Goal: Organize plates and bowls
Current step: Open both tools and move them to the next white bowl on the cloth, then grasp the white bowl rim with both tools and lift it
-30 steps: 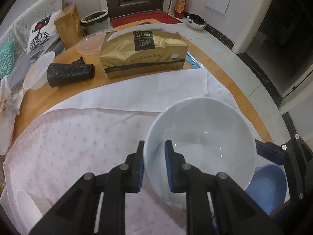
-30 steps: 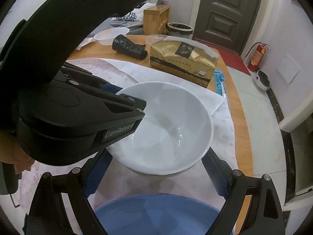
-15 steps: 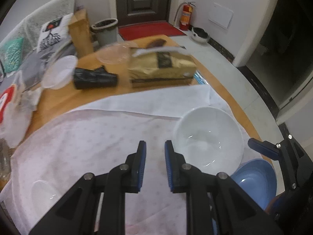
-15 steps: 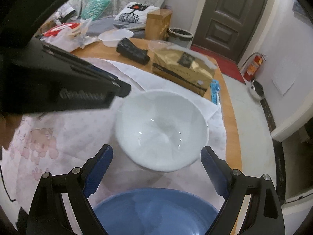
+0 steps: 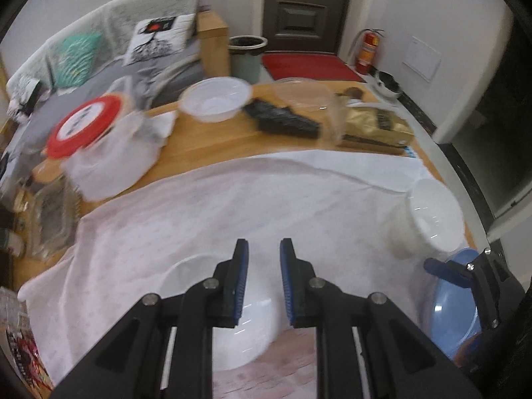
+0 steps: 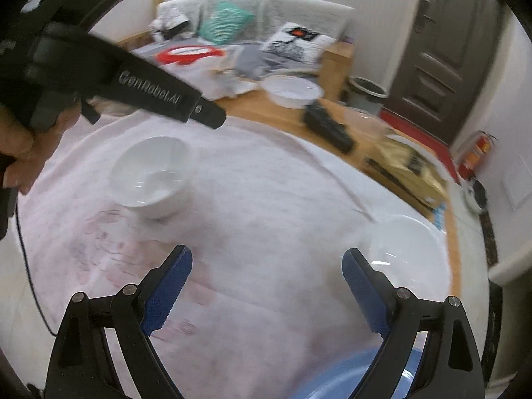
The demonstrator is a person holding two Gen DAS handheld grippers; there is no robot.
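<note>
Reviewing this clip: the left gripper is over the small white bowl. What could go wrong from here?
1. The left gripper has only a narrow gap between its fingers and is not yet on the small white bowl; a rim pinch on glazed ware may slip.
2. The large white bowl sits near the table edge, beside the open right gripper; a nudge might push it off.
3. Both views are motion-blurred, so alignment may be poor.

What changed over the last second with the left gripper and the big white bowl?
The left gripper let go of the big bowl, which now sits on the cloth, and swung left over the small bowl. The right gripper stayed open above the blue bowl.
</note>
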